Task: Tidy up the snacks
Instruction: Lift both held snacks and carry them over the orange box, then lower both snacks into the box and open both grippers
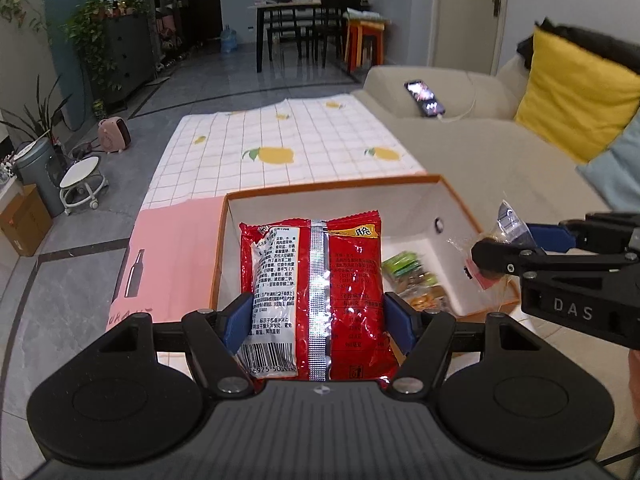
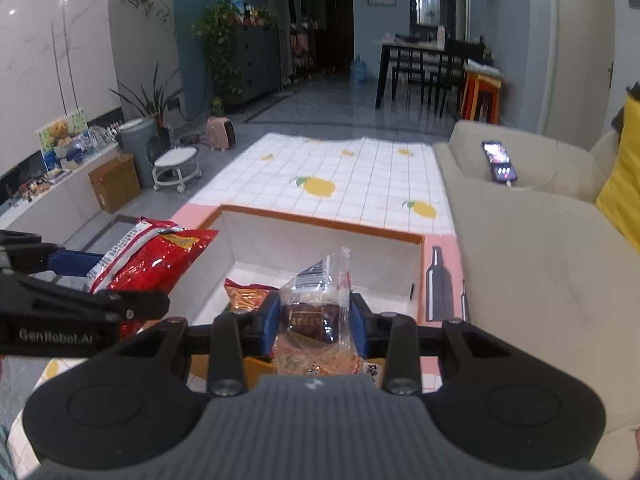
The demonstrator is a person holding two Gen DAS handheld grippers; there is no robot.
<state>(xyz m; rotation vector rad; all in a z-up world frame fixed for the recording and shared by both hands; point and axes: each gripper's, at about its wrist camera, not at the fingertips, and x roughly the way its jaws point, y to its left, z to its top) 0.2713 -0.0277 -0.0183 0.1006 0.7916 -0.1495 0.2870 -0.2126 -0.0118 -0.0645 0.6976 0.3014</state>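
Observation:
My left gripper point(image 1: 318, 320) is shut on a large red snack bag point(image 1: 316, 296), its blue pads pressing both sides, held over the orange-rimmed white box point(image 1: 420, 208). Small green and orange snack packs point(image 1: 412, 280) lie on the box floor. In the right wrist view my right gripper point(image 2: 314, 322) is shut on a clear-wrapped brown pastry point(image 2: 314, 312) above the same box point(image 2: 320, 222), where an orange packet point(image 2: 248, 296) lies inside. The red bag point(image 2: 160, 260) and the left gripper show at the left there. The right gripper point(image 1: 508, 246) with its clear pack appears at the right of the left view.
The box stands on a low surface with a pink mat point(image 1: 172, 256) and a lemon-print grid cloth point(image 1: 280, 148). A beige sofa point(image 1: 500, 152) with a phone point(image 1: 424, 98) and yellow cushion point(image 1: 576, 92) lies right. A white stool point(image 1: 82, 184), bin and cardboard box stand left.

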